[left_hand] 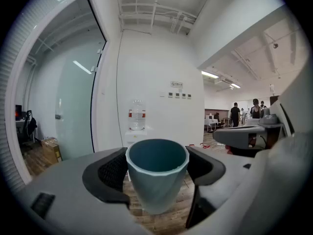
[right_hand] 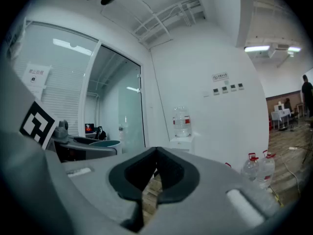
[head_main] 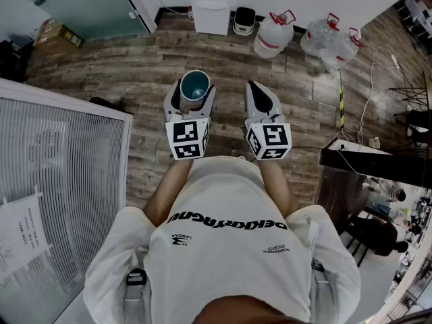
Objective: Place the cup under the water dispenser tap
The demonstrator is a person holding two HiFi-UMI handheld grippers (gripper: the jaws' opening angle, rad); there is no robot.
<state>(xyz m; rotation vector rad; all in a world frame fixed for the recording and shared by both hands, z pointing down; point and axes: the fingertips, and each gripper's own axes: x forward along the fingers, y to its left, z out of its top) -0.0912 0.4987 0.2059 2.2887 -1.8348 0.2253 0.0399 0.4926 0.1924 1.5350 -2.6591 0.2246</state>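
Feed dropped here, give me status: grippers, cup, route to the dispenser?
Left gripper shut on cup, upright. Right gripper shut, empty. Water dispenser ahead, bare floor between.

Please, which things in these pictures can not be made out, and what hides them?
1. Tap of the water dispenser: too small and far away in both gripper views; the top edge of the head view cuts off the dispenser's top.
2. Base of the cup: in the head view, hidden by the fingers around it.
3. Wall signs: in the left gripper view, the print is too small to read.
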